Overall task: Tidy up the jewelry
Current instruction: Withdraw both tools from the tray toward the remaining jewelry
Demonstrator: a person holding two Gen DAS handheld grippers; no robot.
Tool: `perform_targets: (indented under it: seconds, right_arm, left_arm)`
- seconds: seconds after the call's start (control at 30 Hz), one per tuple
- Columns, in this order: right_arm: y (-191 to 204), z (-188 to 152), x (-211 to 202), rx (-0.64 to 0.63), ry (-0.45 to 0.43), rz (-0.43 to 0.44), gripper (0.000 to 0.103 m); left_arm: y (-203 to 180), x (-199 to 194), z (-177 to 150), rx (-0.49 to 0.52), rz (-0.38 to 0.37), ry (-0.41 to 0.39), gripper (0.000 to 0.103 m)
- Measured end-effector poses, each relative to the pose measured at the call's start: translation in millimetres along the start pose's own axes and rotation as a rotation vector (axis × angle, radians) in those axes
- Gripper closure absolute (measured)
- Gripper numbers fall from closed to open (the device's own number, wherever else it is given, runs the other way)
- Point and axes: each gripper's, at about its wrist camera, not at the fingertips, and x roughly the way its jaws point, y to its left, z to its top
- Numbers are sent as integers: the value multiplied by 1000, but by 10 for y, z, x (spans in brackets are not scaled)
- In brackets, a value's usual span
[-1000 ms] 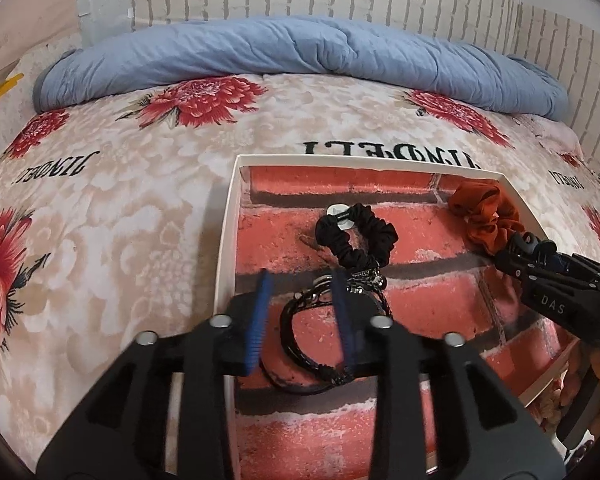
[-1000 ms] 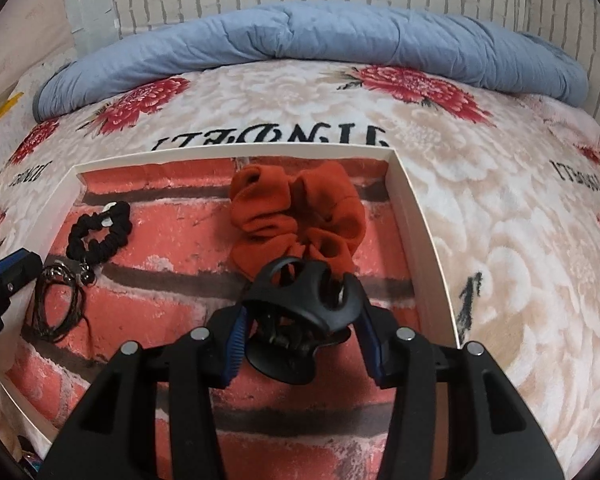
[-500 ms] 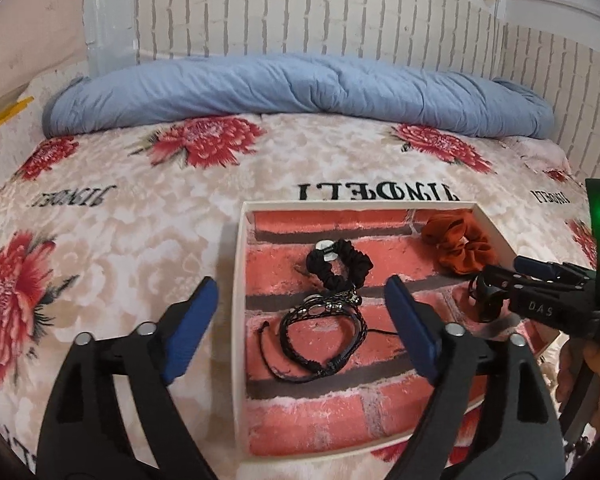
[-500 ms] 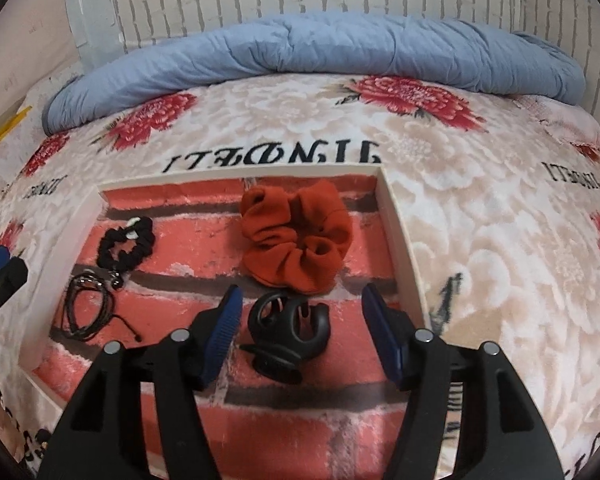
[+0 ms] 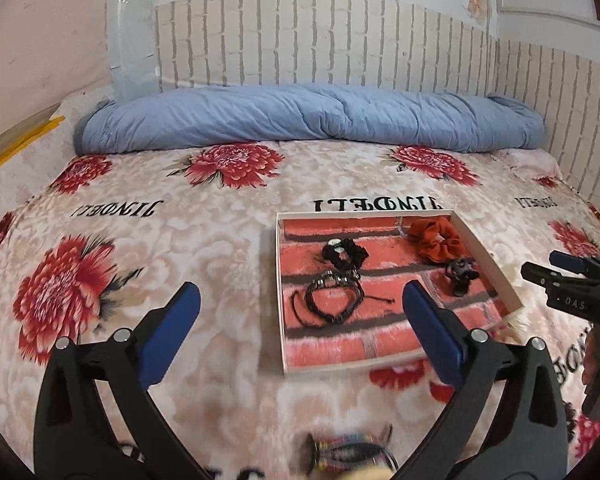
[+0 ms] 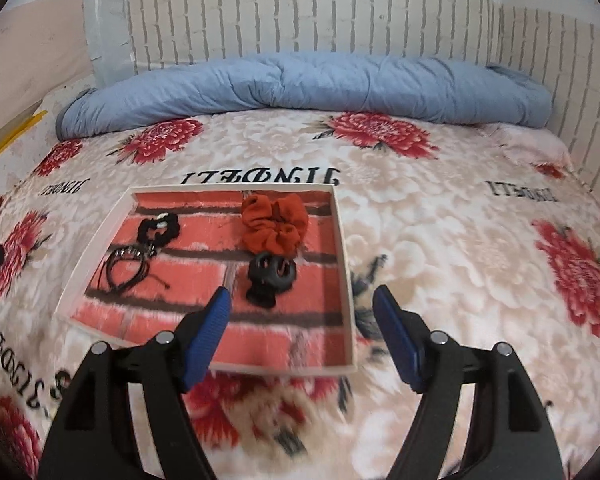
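A shallow white-rimmed tray (image 5: pixel 279 288) (image 6: pixel 345 280) with a red brick print lies on the flowered bedspread. In it lie a black cord bracelet (image 5: pixel 328 300) (image 6: pixel 126 268), a black scrunchie (image 5: pixel 345 254) (image 6: pixel 158 229), an orange scrunchie (image 5: pixel 436 240) (image 6: pixel 274 224) and a black claw clip (image 5: pixel 460 274) (image 6: pixel 270 276). My left gripper (image 5: pixel 300 308) hangs back from the tray, jaws still opening and very wide, nothing between them. My right gripper (image 6: pixel 302 316) is also pulled back above the tray's near edge, jaws opening, empty; it shows at the right edge (image 5: pixel 560 276) of the left wrist view.
A rolled blue quilt (image 5: pixel 308 116) (image 6: pixel 300 84) lies along the white brick-pattern wall behind the bed. A multicoloured beaded piece (image 5: pixel 348 454), blurred, rests on the bedspread just under my left gripper. Yellow objects (image 5: pixel 16 140) sit at the far left.
Both grippers opened and drew back and up from the tray. The left let go of the black bracelet, the right let go of the black claw clip; both pieces now lie in the tray.
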Motion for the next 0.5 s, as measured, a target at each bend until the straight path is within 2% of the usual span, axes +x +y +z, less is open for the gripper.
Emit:
perform_targets:
  seconds: [0.23, 0.5]
  right_arm:
    - [15, -321, -429, -42, -24, -12, 31]
    - [-37, -687, -779, -46, -46, -33, 31]
  left_arm:
    - [-23, -464, -275, -8, -4, -10, 5]
    - [-96, -699, -627, 3, -5, 16, 5]
